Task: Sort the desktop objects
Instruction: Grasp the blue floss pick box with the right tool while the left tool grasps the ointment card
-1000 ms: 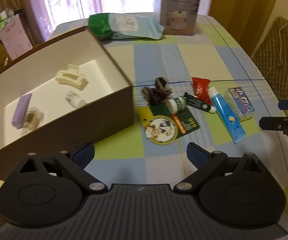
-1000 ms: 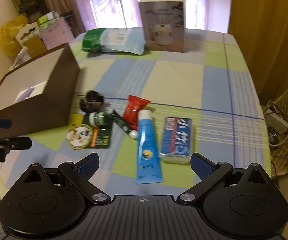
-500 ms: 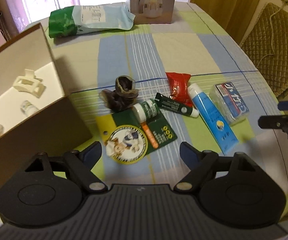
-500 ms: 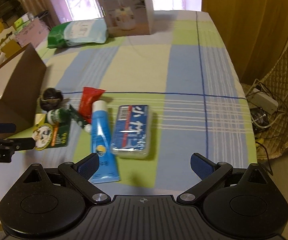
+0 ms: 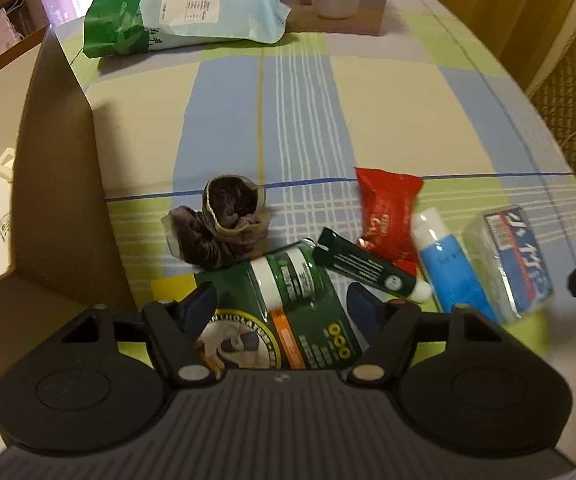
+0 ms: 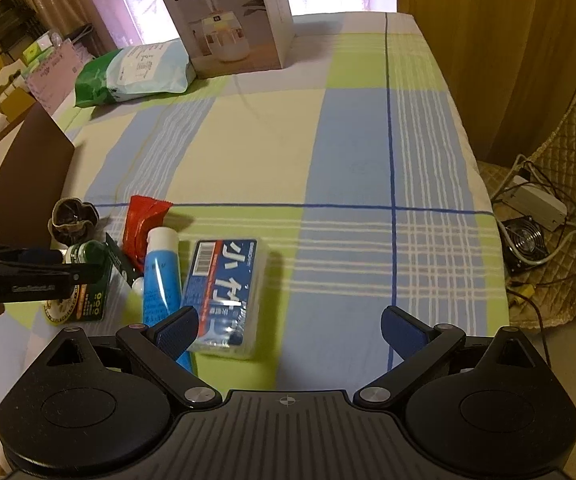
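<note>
Seven loose items lie clustered on the checked bench (image 5: 387, 112) beside the brown box (image 5: 68, 184), apparently awaiting sorting into it.
- Left gripper (image 5: 282, 300): jaws closing, astride the small green bottle (image 5: 288, 276) on its green card (image 5: 319, 344); pads not yet pressing. Bottle lies flat, long axis running away from the camera.
- Right gripper (image 6: 288, 330): jaws apart, empty, above the blue-labelled pack (image 6: 226, 292), whose long axis also runs away from the camera.

The big white box (image 6: 232, 20) at the back of the table says "J10 HUMIDIFIER" (with some Chinese letters above it). The clear pack (image 6: 224, 296) has big white Chinese letters on blue, too blurry to read.
</note>
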Motion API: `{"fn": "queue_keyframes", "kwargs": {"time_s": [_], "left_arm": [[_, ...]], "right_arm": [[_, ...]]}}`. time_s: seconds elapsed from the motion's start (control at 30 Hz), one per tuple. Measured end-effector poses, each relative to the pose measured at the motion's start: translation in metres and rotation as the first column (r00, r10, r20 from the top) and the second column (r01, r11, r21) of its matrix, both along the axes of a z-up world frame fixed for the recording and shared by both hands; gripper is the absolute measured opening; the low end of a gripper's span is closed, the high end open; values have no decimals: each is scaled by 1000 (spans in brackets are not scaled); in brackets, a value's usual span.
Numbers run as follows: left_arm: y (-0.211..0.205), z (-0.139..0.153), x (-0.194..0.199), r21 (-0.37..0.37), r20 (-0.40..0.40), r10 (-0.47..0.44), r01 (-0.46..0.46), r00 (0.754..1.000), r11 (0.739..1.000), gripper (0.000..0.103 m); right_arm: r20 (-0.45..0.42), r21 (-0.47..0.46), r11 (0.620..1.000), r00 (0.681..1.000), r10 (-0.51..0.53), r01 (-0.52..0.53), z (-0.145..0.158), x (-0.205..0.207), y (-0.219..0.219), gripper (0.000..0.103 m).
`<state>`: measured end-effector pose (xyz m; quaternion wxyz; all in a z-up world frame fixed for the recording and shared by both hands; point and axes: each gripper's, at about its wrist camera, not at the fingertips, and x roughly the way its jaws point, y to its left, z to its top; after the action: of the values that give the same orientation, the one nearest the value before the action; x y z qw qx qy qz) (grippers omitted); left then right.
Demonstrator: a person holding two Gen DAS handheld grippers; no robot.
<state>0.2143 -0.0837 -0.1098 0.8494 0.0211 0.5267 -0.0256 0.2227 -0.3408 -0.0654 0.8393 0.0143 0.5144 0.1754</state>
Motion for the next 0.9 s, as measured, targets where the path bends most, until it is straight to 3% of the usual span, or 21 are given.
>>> {"fn": "queue_keyframes", "kwargs": {"time_s": [0.2,0.53,0.77,0.83,0.9], "left_arm": [[4,-8,5,-22,-12,22,-22,1000,1000,33],[10,-5,-40,-54,-51,-33,30,998,998,33],[16,-3,-47,-85,-58,13,-18,998,996,33],[16,-4,-44,-80,-43,18,-22,999,997,33],[16,-4,-43,-72,-29,17,-19,999,997,30]], "right_arm": [[-4,27,999,1000,28,-28,-3,8,9,102],[-2,12,997,997,82,-82,-16,9,35,102],[42,-50,996,996,75,-73,-21,12,46,102],[38,-62,995,996,78,-75,-25,14,51,83],[23,-68,995,996,81,-79,-30,16,55,83]]}}
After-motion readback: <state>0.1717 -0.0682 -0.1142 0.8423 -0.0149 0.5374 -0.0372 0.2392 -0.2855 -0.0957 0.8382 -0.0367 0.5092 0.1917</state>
